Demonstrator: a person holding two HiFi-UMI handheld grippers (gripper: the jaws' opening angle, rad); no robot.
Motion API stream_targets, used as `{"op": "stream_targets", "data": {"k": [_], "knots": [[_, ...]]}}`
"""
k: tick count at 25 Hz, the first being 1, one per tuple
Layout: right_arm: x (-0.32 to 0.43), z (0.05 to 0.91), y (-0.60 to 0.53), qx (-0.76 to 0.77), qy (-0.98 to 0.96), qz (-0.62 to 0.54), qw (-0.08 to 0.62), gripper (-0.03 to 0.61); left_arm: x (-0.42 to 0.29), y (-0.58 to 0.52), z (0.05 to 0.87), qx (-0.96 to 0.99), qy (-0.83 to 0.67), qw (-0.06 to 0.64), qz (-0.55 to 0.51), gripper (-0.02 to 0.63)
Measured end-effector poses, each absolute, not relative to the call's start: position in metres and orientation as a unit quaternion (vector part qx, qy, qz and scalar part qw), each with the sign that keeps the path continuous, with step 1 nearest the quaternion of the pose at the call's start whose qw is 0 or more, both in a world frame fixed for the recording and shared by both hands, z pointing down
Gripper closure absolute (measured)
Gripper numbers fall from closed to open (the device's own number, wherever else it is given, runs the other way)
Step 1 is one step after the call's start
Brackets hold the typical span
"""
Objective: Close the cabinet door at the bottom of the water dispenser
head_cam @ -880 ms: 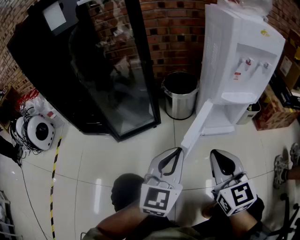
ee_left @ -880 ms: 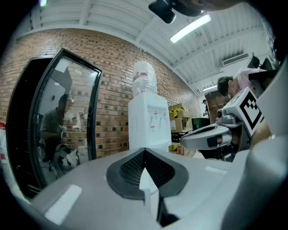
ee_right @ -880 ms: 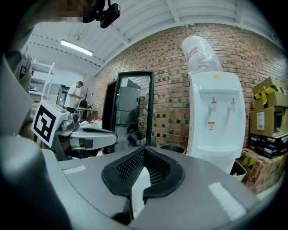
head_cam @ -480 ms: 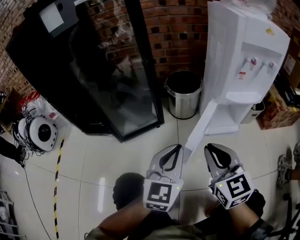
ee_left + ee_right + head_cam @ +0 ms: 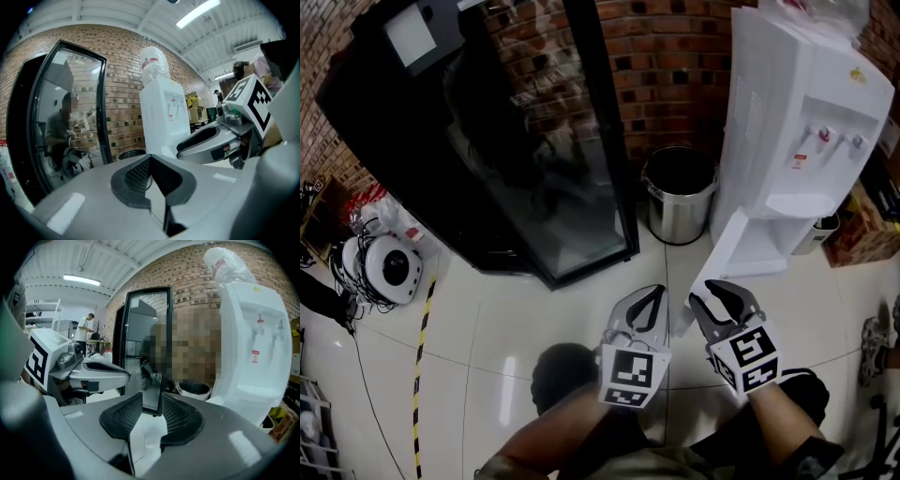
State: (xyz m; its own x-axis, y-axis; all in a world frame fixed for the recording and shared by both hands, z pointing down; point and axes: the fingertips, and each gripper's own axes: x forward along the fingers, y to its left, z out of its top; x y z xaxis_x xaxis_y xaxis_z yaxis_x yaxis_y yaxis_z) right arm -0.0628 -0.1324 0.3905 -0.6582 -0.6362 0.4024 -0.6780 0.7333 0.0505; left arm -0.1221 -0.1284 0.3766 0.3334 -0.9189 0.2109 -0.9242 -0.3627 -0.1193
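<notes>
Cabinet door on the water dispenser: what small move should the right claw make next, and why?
Probably sweep the right claw toward the water dispenser, pushing the cabinet door round to shut. The door stands wide open, and its free edge seems to lie between that claw's parted jaws, which aren't pressing on it.

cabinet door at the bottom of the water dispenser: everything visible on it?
The cabinet door is a plain white flat panel, plastic-looking, hinged at the base of the water dispenser and swung wide open over the tiled floor. Its free edge ends between the left gripper and the right gripper; contact with either cannot be told.
</notes>
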Motion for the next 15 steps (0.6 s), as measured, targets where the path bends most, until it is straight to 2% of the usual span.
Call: {"op": "stream_targets", "data": {"k": [5,15], "knots": [[-0.074,0.421,-0.145,0.351,-0.902,0.067,0.242,0.43,-0.13,-0.136,0.384,0.814,-0.564,0.009,0.135,0.612],[-0.078,0.462,-0.14,0.327,-0.882,0.084,0.329,0.434,-0.128,-0.145,0.392,0.82,-0.555,0.036,0.135,0.612]]}}
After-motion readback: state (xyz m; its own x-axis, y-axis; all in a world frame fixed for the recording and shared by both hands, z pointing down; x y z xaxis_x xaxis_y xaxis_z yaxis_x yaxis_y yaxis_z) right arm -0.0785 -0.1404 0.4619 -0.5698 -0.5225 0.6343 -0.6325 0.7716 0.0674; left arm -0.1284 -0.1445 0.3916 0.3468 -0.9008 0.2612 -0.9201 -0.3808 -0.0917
